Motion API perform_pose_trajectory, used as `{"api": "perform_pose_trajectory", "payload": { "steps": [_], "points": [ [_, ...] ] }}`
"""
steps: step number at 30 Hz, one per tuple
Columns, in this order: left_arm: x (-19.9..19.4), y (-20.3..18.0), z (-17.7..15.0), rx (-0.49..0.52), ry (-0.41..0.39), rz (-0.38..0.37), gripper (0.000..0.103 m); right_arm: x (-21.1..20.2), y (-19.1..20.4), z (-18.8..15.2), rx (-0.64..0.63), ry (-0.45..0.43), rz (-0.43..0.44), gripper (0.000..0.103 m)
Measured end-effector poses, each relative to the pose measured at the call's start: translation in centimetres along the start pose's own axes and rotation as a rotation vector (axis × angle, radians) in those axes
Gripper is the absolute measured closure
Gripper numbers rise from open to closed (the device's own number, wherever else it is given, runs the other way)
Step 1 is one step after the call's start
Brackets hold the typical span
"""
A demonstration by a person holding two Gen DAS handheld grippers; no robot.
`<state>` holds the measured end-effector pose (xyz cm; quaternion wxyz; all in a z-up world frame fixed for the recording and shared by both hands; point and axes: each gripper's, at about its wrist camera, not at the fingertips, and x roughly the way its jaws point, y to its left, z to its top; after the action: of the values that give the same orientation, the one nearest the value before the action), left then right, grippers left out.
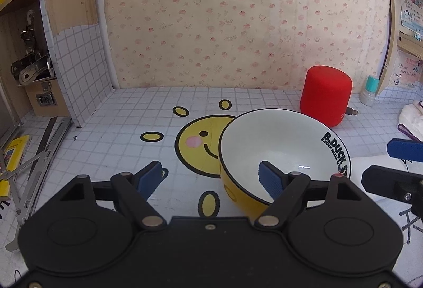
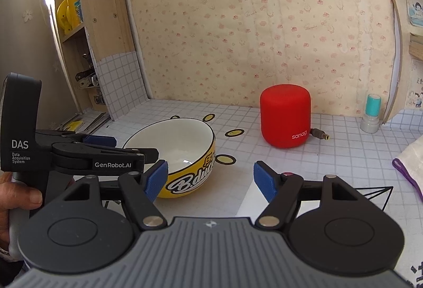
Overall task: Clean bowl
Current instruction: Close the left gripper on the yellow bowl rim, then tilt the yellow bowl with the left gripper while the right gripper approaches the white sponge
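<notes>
I'm hovering the left gripper [image 1: 211,179] with its jaws apart straddling the near left rim of the yellow B.Duck bowl [image 1: 280,148]; the right gripper [image 2: 210,178] is gaping empty beside it. Clamping carelessly risks tipping the bowl toward the red speaker [image 1: 326,95].

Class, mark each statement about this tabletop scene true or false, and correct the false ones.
1. The yellow ceramic bowl with white inside is empty. True.
2. The red cylindrical speaker lies on its side. False: it stands upright.
3. The right gripper holds a cloth. False: its jaws are open and empty.
4. One blue finger of the left gripper reaches over the bowl's rim. True.
5. The teal-capped bottle stands inside the bowl. False: it stands by the wall.
</notes>
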<state>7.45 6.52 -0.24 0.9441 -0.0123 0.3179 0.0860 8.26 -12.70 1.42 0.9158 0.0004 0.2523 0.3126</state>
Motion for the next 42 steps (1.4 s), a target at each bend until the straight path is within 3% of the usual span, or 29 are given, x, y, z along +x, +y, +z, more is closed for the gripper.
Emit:
{"api": "perform_pose_trajectory", "payload": {
  "steps": [10, 18, 42],
  "points": [
    [0.4, -0.2, 0.0, 0.026, 0.018, -0.028, 0.023, -0.5, -0.4, 0.0, 0.003, 0.003, -0.027, 0.03],
    [0.5, -0.9, 0.5, 0.037, 0.075, -0.105, 0.06, -0.9, -0.8, -0.3, 0.001, 0.007, -0.035, 0.03],
    [1.7, 0.6, 1.2, 0.046, 0.133, -0.201, 0.065, -0.4, -0.8, -0.6, 0.003, 0.014, -0.019, 0.03]
  ]
}}
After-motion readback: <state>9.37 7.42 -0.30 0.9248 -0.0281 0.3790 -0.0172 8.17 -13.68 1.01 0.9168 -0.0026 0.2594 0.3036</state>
